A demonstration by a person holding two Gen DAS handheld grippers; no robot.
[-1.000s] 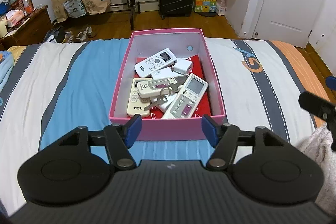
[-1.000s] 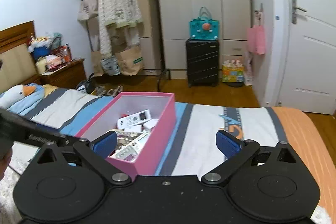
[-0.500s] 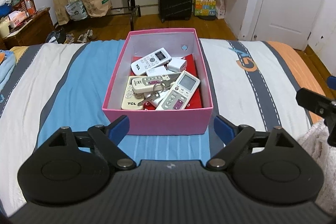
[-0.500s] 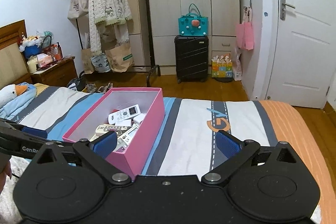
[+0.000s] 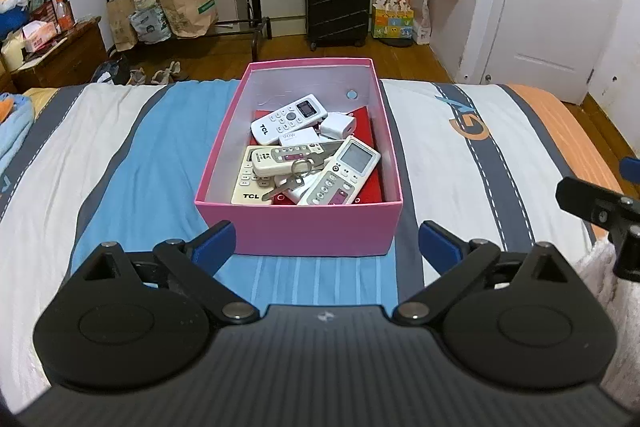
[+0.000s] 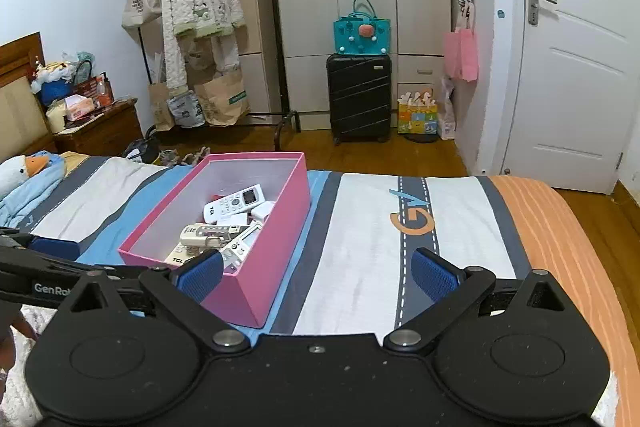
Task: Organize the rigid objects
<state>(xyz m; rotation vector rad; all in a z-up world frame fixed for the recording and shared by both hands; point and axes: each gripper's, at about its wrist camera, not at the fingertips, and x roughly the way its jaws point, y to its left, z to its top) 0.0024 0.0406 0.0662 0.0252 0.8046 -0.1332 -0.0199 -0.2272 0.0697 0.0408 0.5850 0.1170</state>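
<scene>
So the pink box (image 5: pixel 298 223) sat on the bed (image 5: pixel 120 155), right on the blue stripe of the striped cover, with its open top facing up. Going left to right inside it: a cream TCL remote (image 5: pixel 250 181) lay flat by the left wall, a smaller cream remote (image 5: pixel 286 159) was tilted across the top of it, and a metal key on a ring (image 5: pixel 294 181) rested in the middle of the pile. Behind those was a white TCL remote (image 5: pixel 290 118) angled toward the back wall, then a white charger block (image 5: pixel 338 126) just beside it. Over by the right wall a white remote with a grey screen (image 5: pixel 340 173) leaned on the others.

The left gripper (image 5: pixel 326 245) hovered just in front of the box's near wall, its fingers spread wide and opening, nothing between them but bedcover and box front. The right gripper (image 6: pixel 316 273) was off to the right of the box, fingers (image 6: pixel 434 273) wide apart too and gripping nothing, with the box's near corner showing behind its left finger
</scene>
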